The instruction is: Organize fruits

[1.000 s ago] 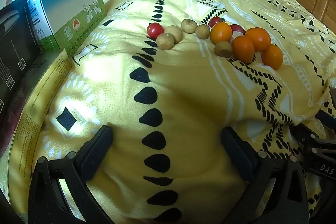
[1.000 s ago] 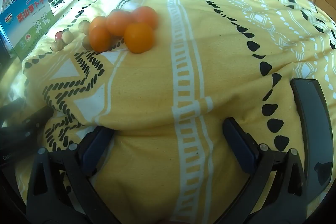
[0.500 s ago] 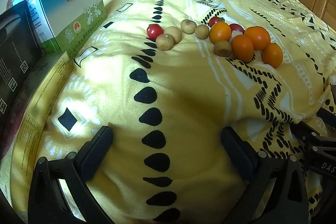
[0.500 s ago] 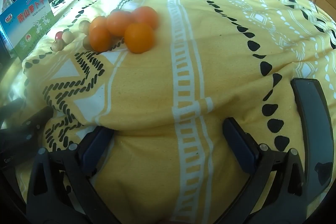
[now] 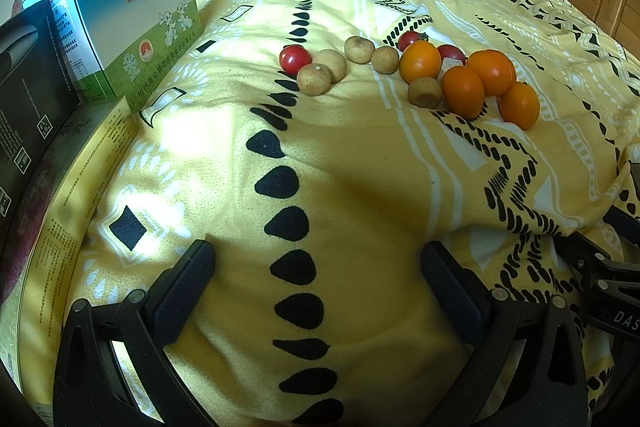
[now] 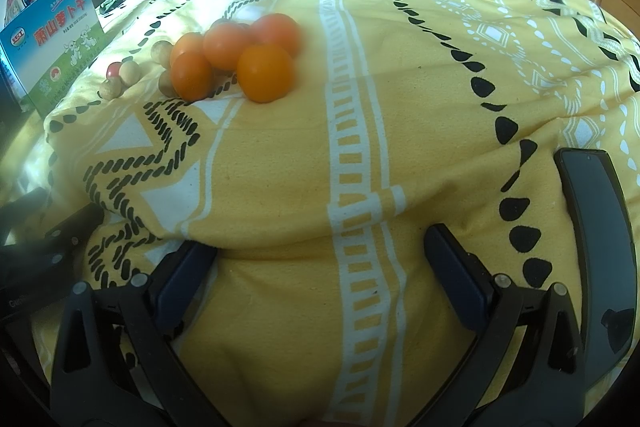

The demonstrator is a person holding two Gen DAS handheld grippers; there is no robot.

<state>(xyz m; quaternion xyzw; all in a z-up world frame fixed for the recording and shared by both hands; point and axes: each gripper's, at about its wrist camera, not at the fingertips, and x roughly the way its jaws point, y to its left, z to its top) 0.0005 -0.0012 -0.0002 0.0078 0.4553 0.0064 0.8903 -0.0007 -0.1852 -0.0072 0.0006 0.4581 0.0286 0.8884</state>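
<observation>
Left tool (image 5: pixel 316 283): jaws wide apart, nothing between them, low over the yellow bed cover (image 5: pixel 360 167). Right tool (image 6: pixel 320 267): jaws likewise apart and empty.

Fruit lies in a loose mixed row well ahead of both tools, none touched. From the left tool: oranges (image 5: pixel 464 91) ahead and to the right, four in a touching cluster; small brown fruits (image 5: pixel 314 79) ahead near centre, one more (image 5: pixel 425 91) against the oranges; red tomatoes (image 5: pixel 295 59) ahead, two others half hidden behind the oranges. From the right tool the oranges (image 6: pixel 264 73) sit ahead-left, brown fruits beyond them. Box (image 5: pixel 120 15) stands far left of the left tool.

Handling, judged:
- Oranges: firm, round, moderate weight; will roll on soft bedding. Grip across the widest part.
- Tomatoes: thin-skinned, smooth, likely slippery; light squeeze only.
- Brown fruits: small, light; pads should span the middle.
- Cluster touching: pulling one may nudge neighbours. Start with the outermost orange (image 5: pixel 519 105).
</observation>
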